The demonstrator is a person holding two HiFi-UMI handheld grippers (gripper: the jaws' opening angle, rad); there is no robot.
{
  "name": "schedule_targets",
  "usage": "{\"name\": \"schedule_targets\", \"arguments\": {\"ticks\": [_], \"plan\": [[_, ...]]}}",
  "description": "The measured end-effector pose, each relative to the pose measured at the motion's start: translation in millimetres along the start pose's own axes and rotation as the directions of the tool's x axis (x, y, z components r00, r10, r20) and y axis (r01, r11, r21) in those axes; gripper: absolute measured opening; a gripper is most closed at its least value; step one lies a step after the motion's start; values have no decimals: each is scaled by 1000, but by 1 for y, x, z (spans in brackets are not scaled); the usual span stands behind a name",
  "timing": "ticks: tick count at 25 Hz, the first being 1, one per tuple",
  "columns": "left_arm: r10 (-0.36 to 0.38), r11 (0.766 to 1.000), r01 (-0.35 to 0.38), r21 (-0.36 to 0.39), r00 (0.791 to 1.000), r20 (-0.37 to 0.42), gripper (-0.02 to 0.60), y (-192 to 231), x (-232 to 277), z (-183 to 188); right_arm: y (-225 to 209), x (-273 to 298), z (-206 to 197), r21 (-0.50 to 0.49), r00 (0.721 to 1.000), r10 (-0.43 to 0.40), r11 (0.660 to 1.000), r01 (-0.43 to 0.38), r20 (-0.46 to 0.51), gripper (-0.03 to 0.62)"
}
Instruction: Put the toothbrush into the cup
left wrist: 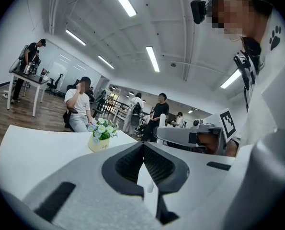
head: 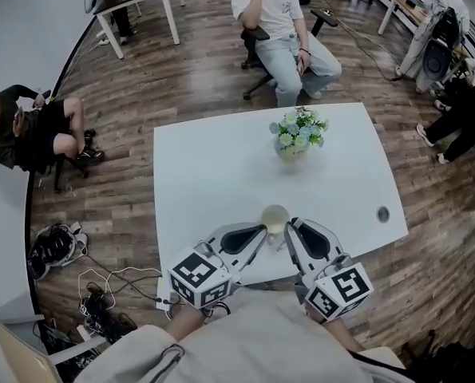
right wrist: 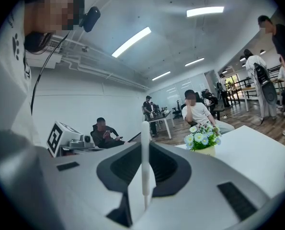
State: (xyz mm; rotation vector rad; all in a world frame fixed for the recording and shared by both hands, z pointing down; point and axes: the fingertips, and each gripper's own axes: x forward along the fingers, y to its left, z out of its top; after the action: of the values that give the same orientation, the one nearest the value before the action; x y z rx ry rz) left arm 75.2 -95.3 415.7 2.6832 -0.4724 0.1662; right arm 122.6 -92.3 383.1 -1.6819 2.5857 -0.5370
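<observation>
A pale cup (head: 275, 218) stands near the front edge of the white table (head: 213, 174), seen from above. My two grippers flank it, tips close to its near side. The right gripper (head: 291, 231) (right wrist: 146, 147) is shut on a thin white toothbrush (right wrist: 144, 162), which stands upright between its jaws. From the left gripper view the toothbrush (left wrist: 160, 132) shows as a short white stick above the right gripper's tip. The left gripper (head: 257, 231) (left wrist: 143, 150) has its jaws together, and only a small white bit shows low between them. Neither gripper view shows the cup.
A small pot of white and blue flowers (head: 297, 138) (left wrist: 100, 138) (right wrist: 202, 140) stands at the table's far middle. A round cable hole (head: 382, 213) sits near the right edge. A person sits on a chair (head: 281, 30) beyond the table, and others sit around the room.
</observation>
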Motion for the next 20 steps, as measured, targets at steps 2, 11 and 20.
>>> {"name": "schedule_targets", "arguments": {"ticks": [2,11,20], "plan": [[8,1000,-8,-11,1000,0,6,3,-1,-1,-3,4,0,-3,1000,2,1000,-2,-3,57],[27,999,-27,-34,1000,0,5,5,-3,-4,-9,15,-1,4,1000,11,1000,-11,-8,57],[52,998,-53,-46,999,-9,5,8,-7,-8,-19,26,2,4,1000,14,1000,-14,-5,58]]}}
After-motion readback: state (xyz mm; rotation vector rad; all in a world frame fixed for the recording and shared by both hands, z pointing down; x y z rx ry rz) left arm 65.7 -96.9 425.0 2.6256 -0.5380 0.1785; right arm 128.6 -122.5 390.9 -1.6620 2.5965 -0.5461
